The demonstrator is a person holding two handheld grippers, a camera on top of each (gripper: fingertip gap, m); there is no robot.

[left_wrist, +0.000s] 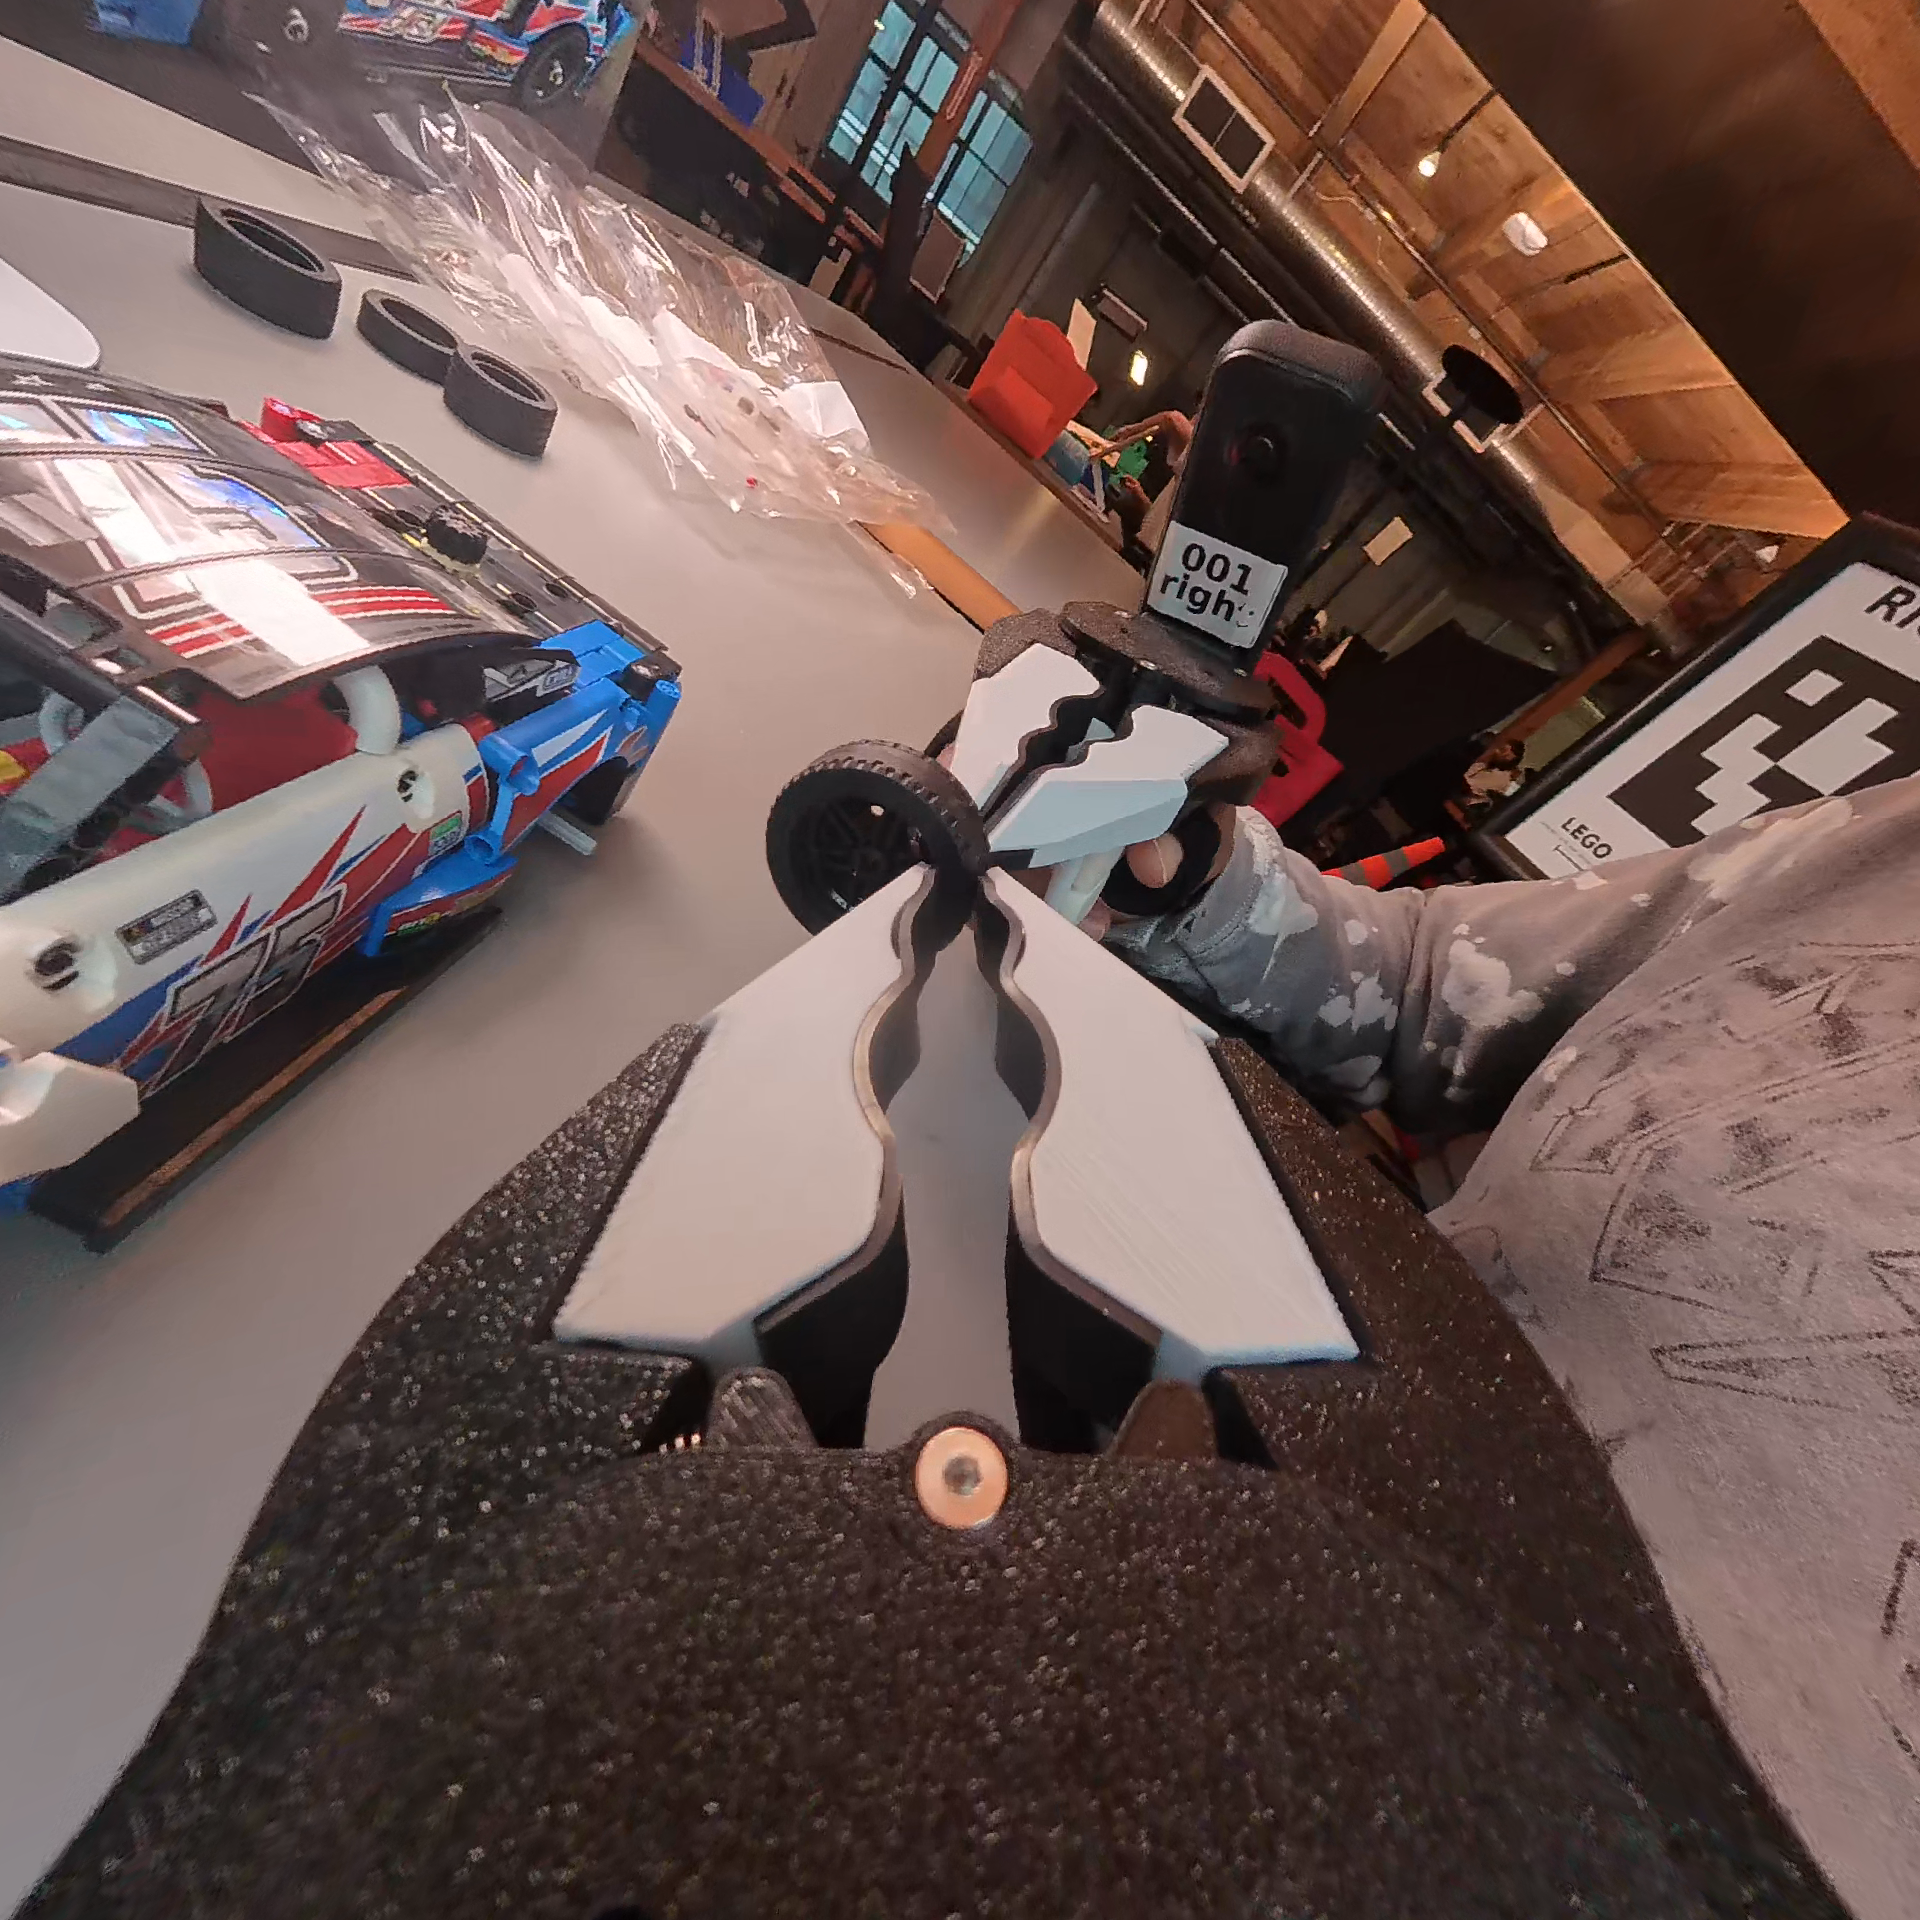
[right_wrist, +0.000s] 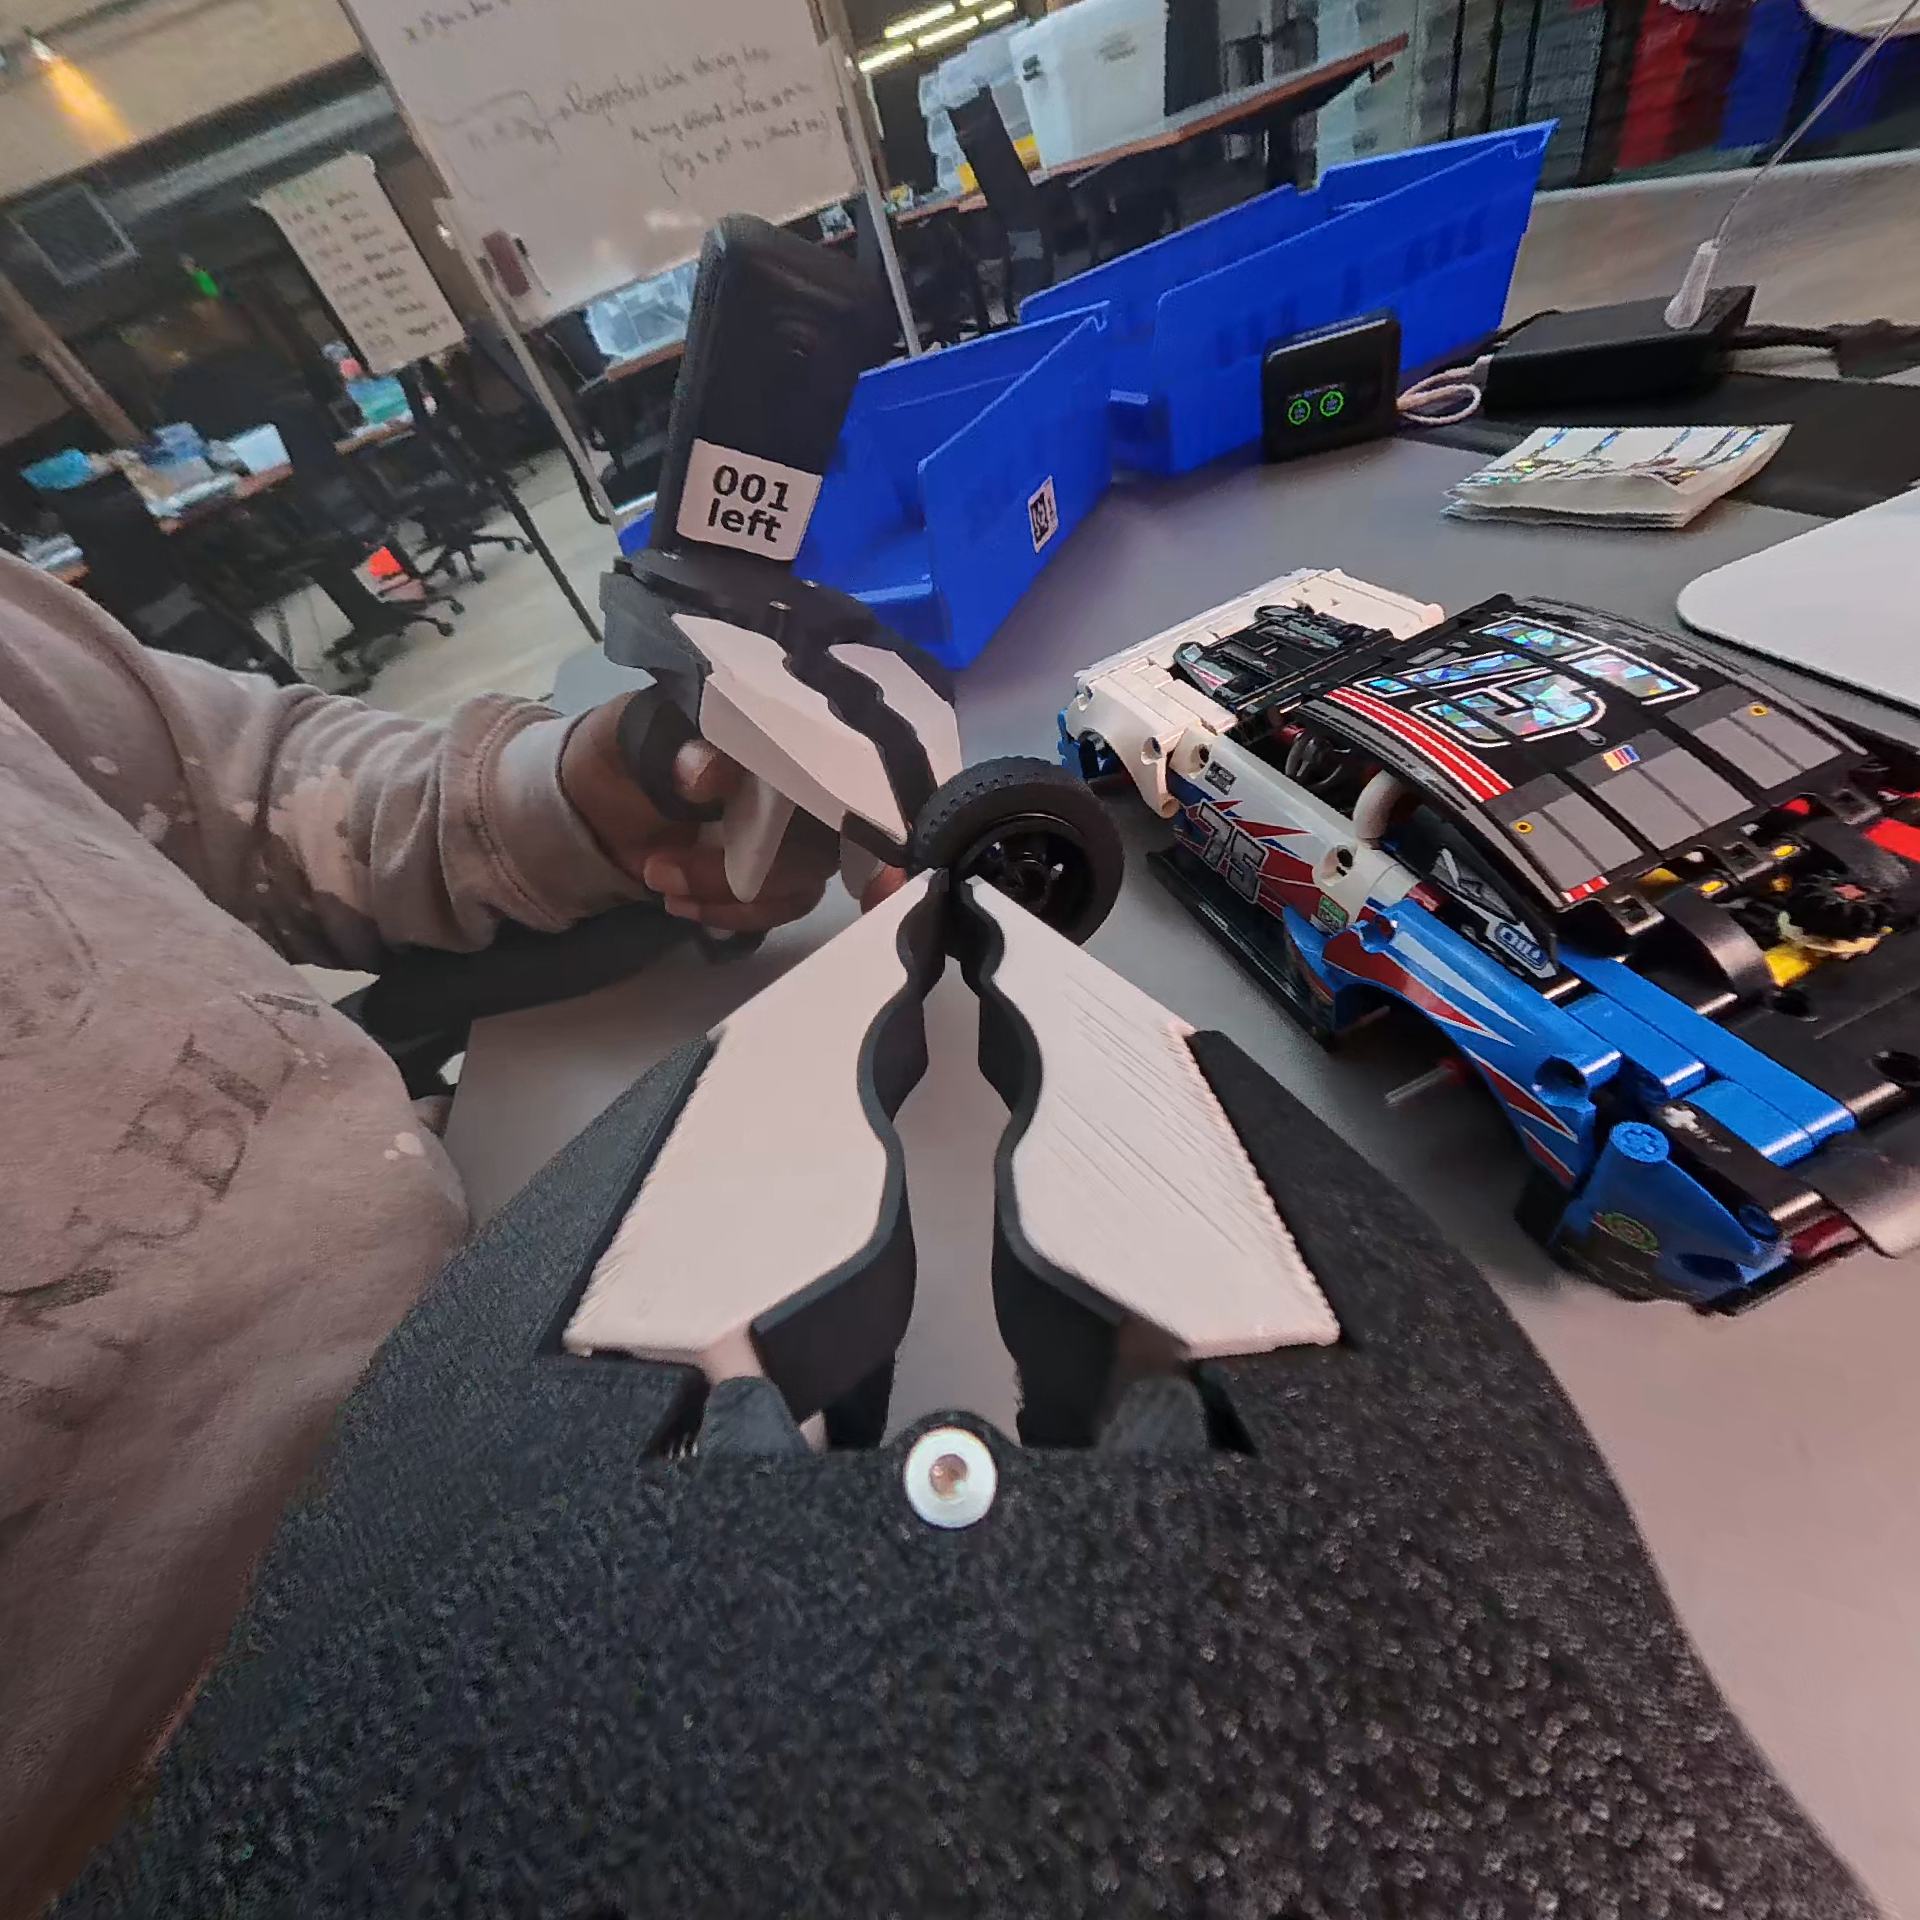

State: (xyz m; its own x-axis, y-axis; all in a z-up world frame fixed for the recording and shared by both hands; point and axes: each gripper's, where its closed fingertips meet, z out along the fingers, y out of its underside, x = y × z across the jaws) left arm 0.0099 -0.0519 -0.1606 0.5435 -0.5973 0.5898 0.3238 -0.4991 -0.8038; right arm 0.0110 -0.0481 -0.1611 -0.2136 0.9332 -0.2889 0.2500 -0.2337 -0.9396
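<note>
Black textured housing and a central screw fill the foreground of each wrist view. Beyond it, the white fingers of the left gripper (left_wrist: 954, 883) are closed to a narrow gap at the tips and are pinched on the tread of a small black wheel (left_wrist: 871, 831), which is held in the air above the grey table (left_wrist: 727, 582). The right gripper (right_wrist: 951, 883) is likewise almost closed, and its tips are clamped on the same wheel (right_wrist: 1023, 844) from the opposite side. Both grips are judged to bear on the tyre edge only, so pressure should be kept even and twisting avoided. At ten o'clock in the left wrist view, well apart, a brick-built race car (left_wrist: 260, 769) is seen on a dark base; three loose black tyres (left_wrist: 268, 267) and clear plastic bags (left_wrist: 644, 343) lie beyond it at eleven o'clock. At one o'clock in the right wrist view, blue bins (right_wrist: 1299, 301) stand behind the car (right_wrist: 1507, 883).
</note>
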